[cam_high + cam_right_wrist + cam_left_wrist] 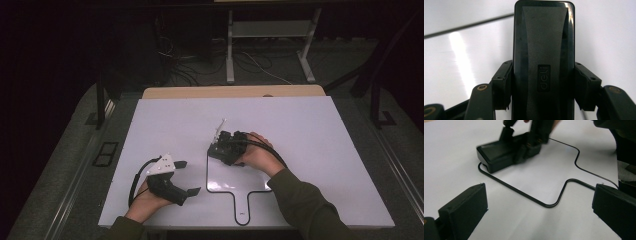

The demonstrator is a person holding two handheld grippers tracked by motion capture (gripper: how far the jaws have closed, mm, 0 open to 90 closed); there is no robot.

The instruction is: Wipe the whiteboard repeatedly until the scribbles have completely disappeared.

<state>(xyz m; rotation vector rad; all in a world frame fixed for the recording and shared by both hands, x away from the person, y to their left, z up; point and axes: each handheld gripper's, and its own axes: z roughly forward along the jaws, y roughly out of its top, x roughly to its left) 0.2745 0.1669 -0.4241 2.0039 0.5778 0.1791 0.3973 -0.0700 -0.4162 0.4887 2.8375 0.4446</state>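
Right gripper (544, 85) clamps a black eraser (544, 50); its near end is cut off. Left gripper (539, 212) rests wide open, holding nothing. Whiteboard (300, 125) beyond lies bare.

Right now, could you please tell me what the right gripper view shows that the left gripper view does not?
The right gripper view gives the embossed "deli" mark on the black eraser and the right gripper clamping its sides. The left gripper view gives the left gripper, jaws open with nothing between them, and the black rim curving into the board's handle. Both share the eraser at the white board.
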